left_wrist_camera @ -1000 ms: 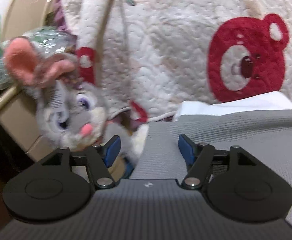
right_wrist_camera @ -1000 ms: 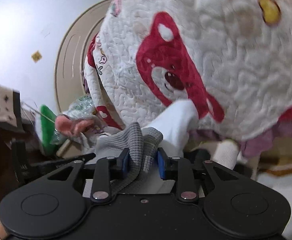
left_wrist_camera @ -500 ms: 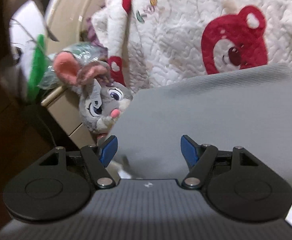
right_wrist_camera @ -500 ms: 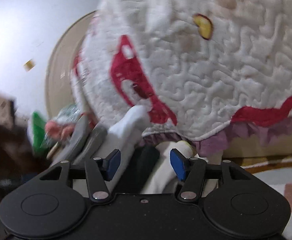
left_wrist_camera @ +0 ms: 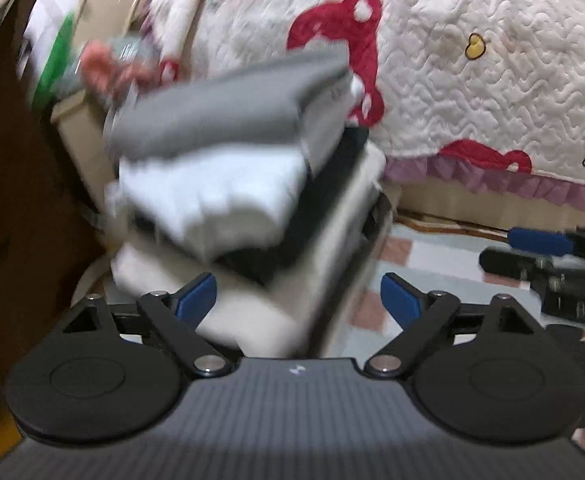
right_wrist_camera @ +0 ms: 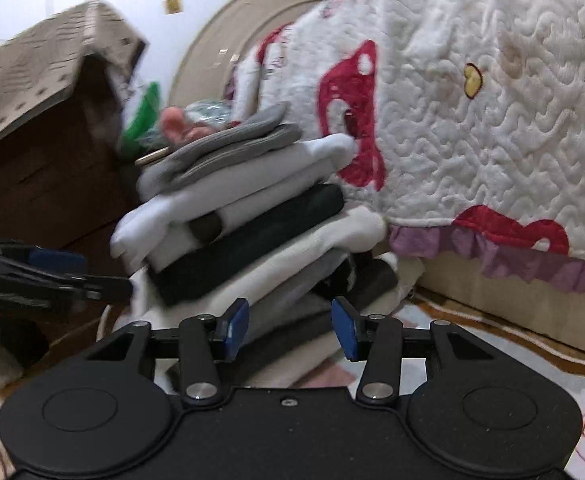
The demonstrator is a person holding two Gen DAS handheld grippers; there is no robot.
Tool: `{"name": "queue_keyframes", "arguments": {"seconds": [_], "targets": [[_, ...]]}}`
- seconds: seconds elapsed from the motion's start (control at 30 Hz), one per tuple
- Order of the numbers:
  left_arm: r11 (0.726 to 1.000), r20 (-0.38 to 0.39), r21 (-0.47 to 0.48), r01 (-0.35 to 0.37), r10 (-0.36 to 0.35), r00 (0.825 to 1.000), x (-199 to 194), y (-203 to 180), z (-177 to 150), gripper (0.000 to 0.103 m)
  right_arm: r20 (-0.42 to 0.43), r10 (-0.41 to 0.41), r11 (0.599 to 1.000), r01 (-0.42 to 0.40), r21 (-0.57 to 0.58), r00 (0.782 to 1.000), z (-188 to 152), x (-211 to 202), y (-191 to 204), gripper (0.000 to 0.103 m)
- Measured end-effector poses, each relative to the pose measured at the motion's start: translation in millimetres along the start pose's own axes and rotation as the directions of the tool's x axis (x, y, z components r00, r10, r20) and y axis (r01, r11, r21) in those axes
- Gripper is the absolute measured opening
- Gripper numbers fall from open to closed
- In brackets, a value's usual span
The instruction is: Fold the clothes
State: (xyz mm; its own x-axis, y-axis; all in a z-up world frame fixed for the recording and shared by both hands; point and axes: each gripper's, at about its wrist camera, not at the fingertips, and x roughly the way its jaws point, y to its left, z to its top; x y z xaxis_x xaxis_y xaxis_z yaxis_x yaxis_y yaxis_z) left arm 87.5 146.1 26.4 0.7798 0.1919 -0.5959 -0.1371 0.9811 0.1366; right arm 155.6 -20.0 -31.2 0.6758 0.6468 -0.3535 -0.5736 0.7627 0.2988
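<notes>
Grey knit top [right_wrist_camera: 232, 140] now lies folded on the peak of the stack [right_wrist_camera: 252, 232], which stands on the floor against the quilted bed's [right_wrist_camera: 472, 120] frilled edge. A second ago the right claw [right_wrist_camera: 288, 326] pinched that knit; now it holds nothing, its jaws narrowing slightly with only the stack's lower layers seen beyond them. The left claw [left_wrist_camera: 296, 292] has backed off from the knit, spreading wider, empty. By the look of it this garment is done and both claws are free for another.

A stack of folded clothes [right_wrist_camera: 252, 216] stands on the floor [right_wrist_camera: 472, 344].
</notes>
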Motion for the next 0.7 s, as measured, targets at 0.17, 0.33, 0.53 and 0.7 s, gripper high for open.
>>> {"name": "queue_keyframes", "arguments": {"seconds": [0.17, 0.33, 0.53, 0.7], "targets": [[0.996, -0.007, 0.006, -0.084, 0.084, 0.996, -0.1, -43.1, -46.1, 0.097, -0.078, 0.026, 0.998, -0.03, -0.051, 0.997, -42.1, -33.5, -6.3, 0.06], [0.982, 0.032, -0.065, -0.179, 0.181, 0.983, -3.7, -59.7, -88.1, 0.1, -0.011, -0.022, 0.999, 0.022, -0.036, 1.0, -64.3, -64.5, -12.5, 0.07], [0.984, -0.07, -0.06, -0.168, 0.163, 0.984, 5.4, -81.3, -126.2, 0.101, 0.028, -0.077, 0.995, 0.078, -0.055, 0.997, -80.8, -75.3, -7.8, 0.074], [0.987, -0.081, -0.048, -0.154, 0.149, 0.985, 2.2, -92.9, -132.0, 0.101, 0.032, -0.067, 0.995, 0.069, -0.072, 0.997, -85.6, -80.8, -3.1, 0.076]]}}
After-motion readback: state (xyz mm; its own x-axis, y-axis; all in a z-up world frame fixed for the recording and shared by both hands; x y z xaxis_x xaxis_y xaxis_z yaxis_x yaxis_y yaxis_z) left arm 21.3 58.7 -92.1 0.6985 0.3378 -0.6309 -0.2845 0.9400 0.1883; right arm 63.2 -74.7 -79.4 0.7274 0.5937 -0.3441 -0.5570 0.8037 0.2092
